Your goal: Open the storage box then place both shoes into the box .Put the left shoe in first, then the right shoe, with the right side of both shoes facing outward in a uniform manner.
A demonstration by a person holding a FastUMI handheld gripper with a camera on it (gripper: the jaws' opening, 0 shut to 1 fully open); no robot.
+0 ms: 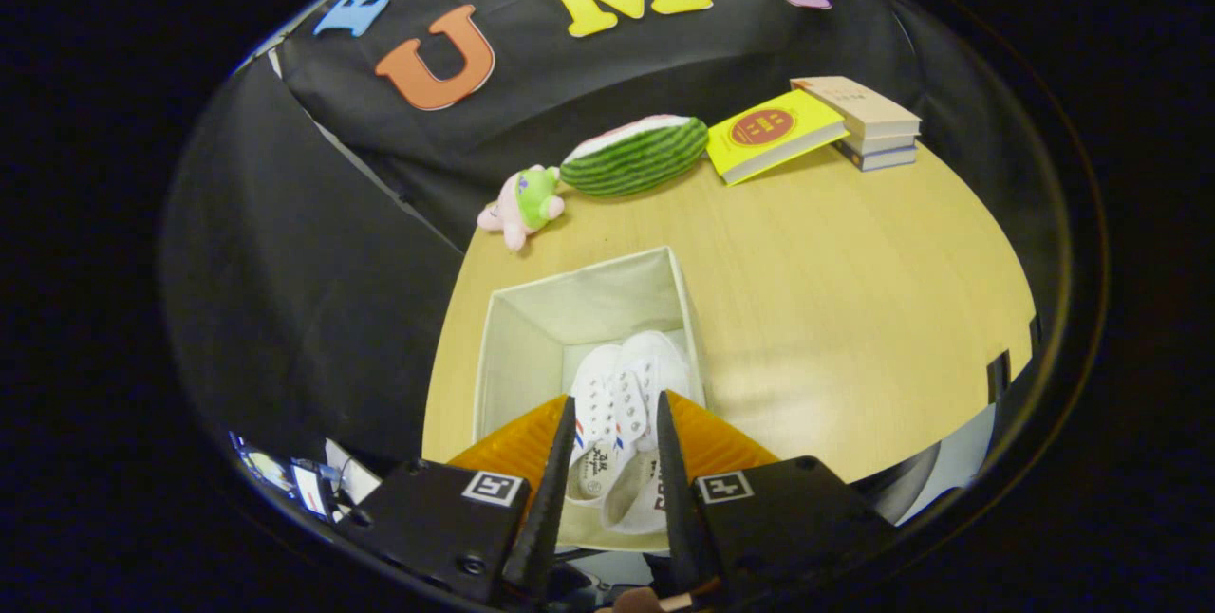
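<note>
- The jaws of the gripper are seen parted, with a white shoe between them; whether both fingers press on the shoe cannot be told, since the fingertips stand at its sides without clear contact.
- The storage box stands open on the wooden surface, just ahead of the fingers, and two white shoes are seen inside it, lying side by side against the box's right wall.
- The second shoe lies touching the first, on its right.
- The step in hand is judged to be the setting down of a shoe in the box; it would be done well if the shoe were lowered until its sole rests flat before the jaws are widened, and the gripper then lifted straight up so neither shoe is dragged.
- The long axis of both shoes runs along the fingers' direction, toes pointing away towards the box's far wall, heels nearest the gripper.
</note>
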